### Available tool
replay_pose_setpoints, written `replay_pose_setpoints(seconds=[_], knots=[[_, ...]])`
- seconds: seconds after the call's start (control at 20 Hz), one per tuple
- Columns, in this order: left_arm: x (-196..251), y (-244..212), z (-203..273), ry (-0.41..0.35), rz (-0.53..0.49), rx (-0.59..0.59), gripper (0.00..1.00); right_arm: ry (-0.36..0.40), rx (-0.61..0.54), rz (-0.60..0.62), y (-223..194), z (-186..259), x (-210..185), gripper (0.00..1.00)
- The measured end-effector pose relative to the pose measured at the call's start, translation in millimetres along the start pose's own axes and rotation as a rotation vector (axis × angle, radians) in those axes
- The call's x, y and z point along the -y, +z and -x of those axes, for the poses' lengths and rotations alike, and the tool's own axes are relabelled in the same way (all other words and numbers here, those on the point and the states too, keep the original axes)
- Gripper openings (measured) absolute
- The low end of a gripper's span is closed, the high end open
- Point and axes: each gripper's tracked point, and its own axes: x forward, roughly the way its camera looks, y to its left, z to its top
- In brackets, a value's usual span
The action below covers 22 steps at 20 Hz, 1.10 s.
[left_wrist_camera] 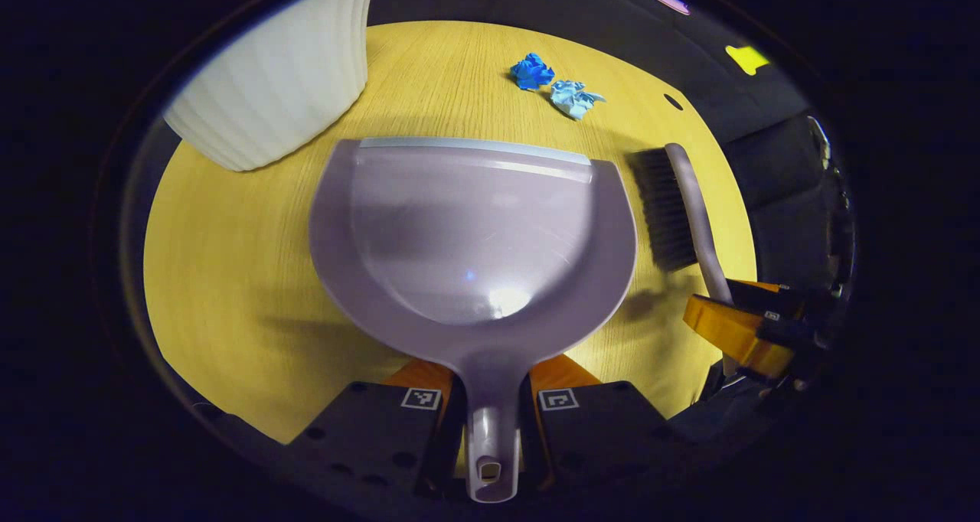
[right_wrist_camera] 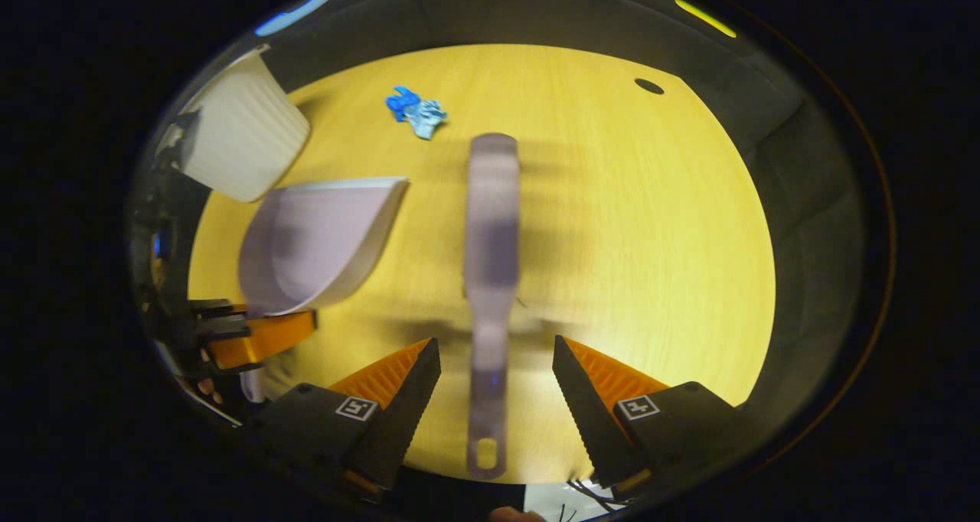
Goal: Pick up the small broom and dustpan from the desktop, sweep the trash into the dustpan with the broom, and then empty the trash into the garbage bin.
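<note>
In the left gripper view, my left gripper [left_wrist_camera: 494, 388] is shut on the handle of the grey dustpan [left_wrist_camera: 475, 231], which lies flat on the yellow table with its lip pointing away. Beyond the lip lie two crumpled paper scraps, one dark blue [left_wrist_camera: 532, 71] and one light blue [left_wrist_camera: 576, 98]. The grey broom [right_wrist_camera: 492, 223] rests on the table, blurred in the right gripper view. Its handle runs between the spread fingers of my right gripper [right_wrist_camera: 496, 347], which is open and does not touch it. The broom's bristles [left_wrist_camera: 664, 208] face the dustpan.
A white ribbed garbage bin [left_wrist_camera: 276, 70] stands at the far left of the table, close to the dustpan's left corner. The table [right_wrist_camera: 651, 223] has a small dark hole [right_wrist_camera: 649, 86] at the far right. Black cloth walls surround the table.
</note>
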Motion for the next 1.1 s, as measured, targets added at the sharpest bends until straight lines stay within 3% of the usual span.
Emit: replay_pose_setpoints(seconds=[0.1, 0.2, 0.25, 0.35, 0.4, 0.45, 0.5, 0.65, 0.7, 0.75, 1.1], knots=[[-1, -1, -1, -0.018, -0.012, 0.008, 0.30, 0.025, -0.031, -0.091, 3, -5, -8, 0.97], [-1, -3, 0, -0.034, -0.014, 0.012, 0.29, 0.015, -0.039, -0.095, 11, -12, -8, 0.96], [-2, -3, 0, -0.039, -0.017, 0.011, 0.29, -0.002, -0.051, -0.077, 11, -16, -5, 0.76], [-2, -3, 1, -0.048, -0.023, 0.010, 0.30, 0.000, -0.089, -0.061, 8, -24, -8, 0.66], [-3, -4, 2, -0.053, -0.025, 0.011, 0.30, 0.004, -0.109, -0.054, 7, -27, -9, 0.52], [-3, -5, 3, -0.058, -0.027, 0.013, 0.29, 0.010, -0.124, -0.052, 2, -32, -10, 0.28], [-4, -5, 4, -0.065, -0.026, 0.015, 0.30, 0.014, -0.147, -0.064, 3, -25, -11, 0.33], [-3, -3, 1, -0.090, -0.023, 0.025, 0.30, 0.103, -0.148, -0.128, 9, -10, -35, 0.28], [-4, -3, 1, -0.094, -0.023, 0.026, 0.30, 0.126, -0.142, -0.138, 13, -5, -43, 0.22], [-4, -3, 2, -0.097, -0.026, 0.023, 0.30, 0.135, -0.142, -0.140, 17, 0, -46, 0.28], [-16, -1, 6, -0.086, -0.123, -0.027, 0.30, 0.020, -0.078, 0.054, 75, 8, -14, 0.29]])
